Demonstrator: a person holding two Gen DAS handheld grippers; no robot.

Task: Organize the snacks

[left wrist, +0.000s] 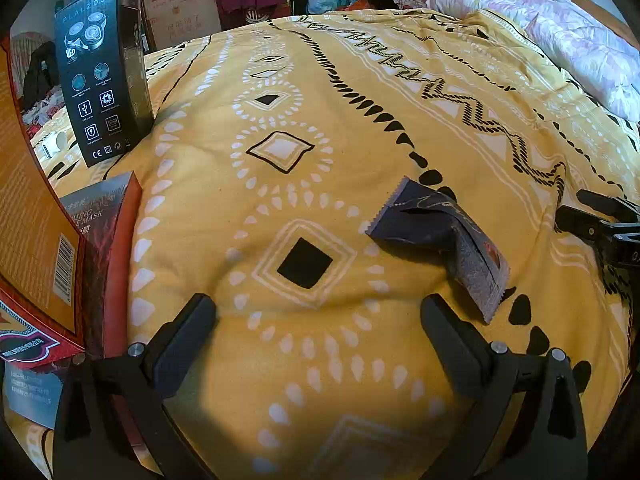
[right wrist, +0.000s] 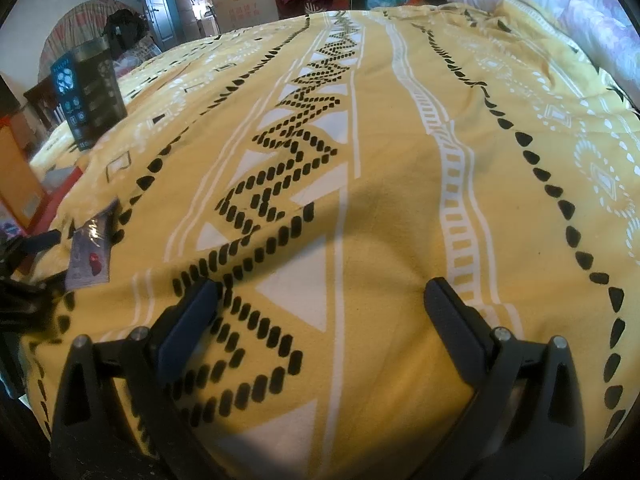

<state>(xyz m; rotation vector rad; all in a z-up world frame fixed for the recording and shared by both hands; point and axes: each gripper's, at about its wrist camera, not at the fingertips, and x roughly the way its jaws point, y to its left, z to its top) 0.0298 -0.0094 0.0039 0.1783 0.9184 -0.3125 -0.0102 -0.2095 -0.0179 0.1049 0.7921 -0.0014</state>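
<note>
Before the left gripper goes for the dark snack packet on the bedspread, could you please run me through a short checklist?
1. Left gripper open and empty: ok.
2. Snack packet within its jaws: not ok; it lies ahead, to the right.
3. Packet flat: not ok, it is creased and partly raised.
4. Right gripper open and empty: ok.
5. Right gripper clear of the packet: ok, off to its right.
6. Destination among the boxes at left: cannot tell.
</note>
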